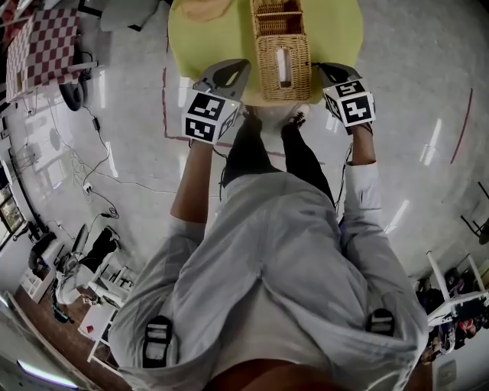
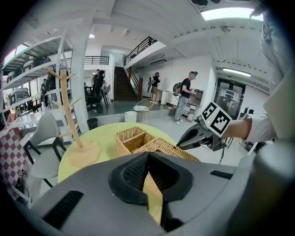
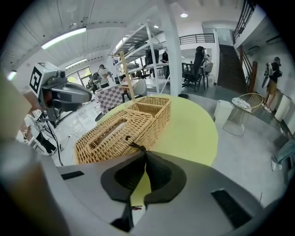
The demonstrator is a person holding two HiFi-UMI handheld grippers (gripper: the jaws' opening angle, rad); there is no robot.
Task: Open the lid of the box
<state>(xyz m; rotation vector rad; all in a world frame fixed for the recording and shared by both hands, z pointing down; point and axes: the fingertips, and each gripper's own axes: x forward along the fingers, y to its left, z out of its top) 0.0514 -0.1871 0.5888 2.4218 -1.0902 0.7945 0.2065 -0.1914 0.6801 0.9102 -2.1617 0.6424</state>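
Note:
A lidded wicker box (image 1: 267, 72) stands at the near edge of a round yellow-green table (image 1: 336, 30). Its lid (image 3: 115, 131) lies flat and has a slot in the top. My right gripper (image 1: 322, 70) is at the box's right side. Its jaws are closed (image 3: 145, 153) on a small dark loop (image 3: 133, 144) at the lid's edge. My left gripper (image 1: 237, 70) hovers a short way off the box's left side, shut and empty (image 2: 148, 156), with the box (image 2: 173, 148) just beyond its tips.
An open wicker basket (image 1: 275, 19) adjoins the box's far end. A wooden branch stand (image 2: 69, 110) rises from the table's far left. Chairs (image 2: 44, 138), shelving and several people fill the hall behind. The person's legs are against the table's near edge.

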